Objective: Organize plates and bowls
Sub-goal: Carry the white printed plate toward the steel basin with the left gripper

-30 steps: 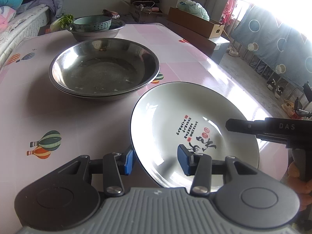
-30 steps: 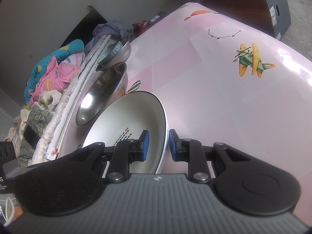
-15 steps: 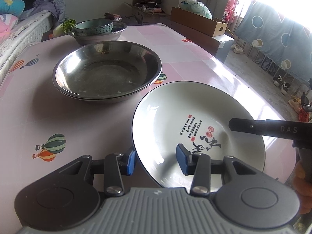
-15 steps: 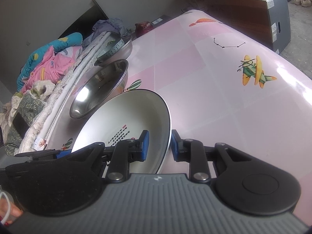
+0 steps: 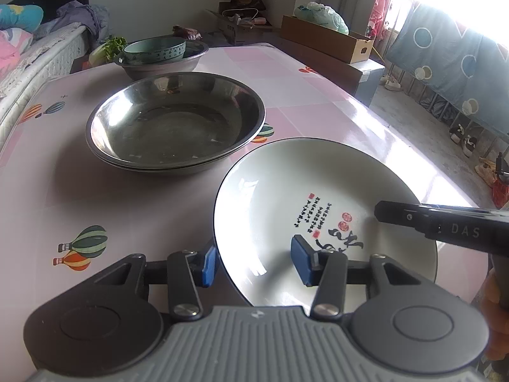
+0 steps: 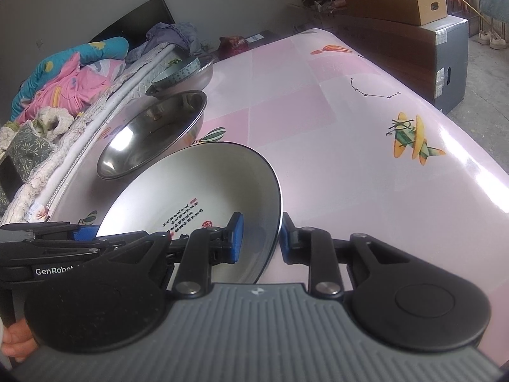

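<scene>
While my left gripper (image 5: 254, 264) straddles the near-left rim of the white plate (image 5: 318, 197) with jaws wide apart, I see stacked steel basins (image 5: 175, 127) behind on the pink desk (image 5: 47, 197). My right gripper (image 6: 259, 238) brackets the plate's right rim, seemingly pinching it, though I can't confirm contact.

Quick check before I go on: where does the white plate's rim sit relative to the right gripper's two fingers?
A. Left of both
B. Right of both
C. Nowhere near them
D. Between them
D. In the right wrist view the white plate has its dark-edged rim running between the blue pads of the right gripper, one pad inside the plate and one outside.
</scene>
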A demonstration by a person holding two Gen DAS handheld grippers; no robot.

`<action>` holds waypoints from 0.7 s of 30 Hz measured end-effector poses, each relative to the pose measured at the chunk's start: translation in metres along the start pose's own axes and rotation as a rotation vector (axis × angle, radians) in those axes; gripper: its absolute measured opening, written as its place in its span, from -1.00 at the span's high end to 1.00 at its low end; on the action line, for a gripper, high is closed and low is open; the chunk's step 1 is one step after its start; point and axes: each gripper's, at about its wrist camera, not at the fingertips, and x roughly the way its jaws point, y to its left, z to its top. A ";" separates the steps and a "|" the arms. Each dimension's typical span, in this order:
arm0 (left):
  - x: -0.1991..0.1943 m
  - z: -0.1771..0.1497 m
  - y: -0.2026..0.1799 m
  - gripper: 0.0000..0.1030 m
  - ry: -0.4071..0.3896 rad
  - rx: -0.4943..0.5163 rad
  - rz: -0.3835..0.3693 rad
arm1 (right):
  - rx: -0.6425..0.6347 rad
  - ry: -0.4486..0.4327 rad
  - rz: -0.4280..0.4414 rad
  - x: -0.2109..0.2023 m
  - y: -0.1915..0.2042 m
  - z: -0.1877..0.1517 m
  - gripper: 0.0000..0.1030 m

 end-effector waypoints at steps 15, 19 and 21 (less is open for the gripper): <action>-0.005 0.002 -0.005 0.10 -0.019 0.007 -0.012 | 0.015 0.006 -0.007 -0.004 -0.002 0.001 0.55; -0.007 0.002 -0.005 0.10 -0.025 0.007 -0.017 | 0.014 0.003 -0.007 -0.005 -0.003 0.001 0.55; -0.007 0.002 -0.005 0.10 -0.030 0.008 -0.018 | 0.013 -0.001 -0.008 -0.006 -0.002 0.002 0.55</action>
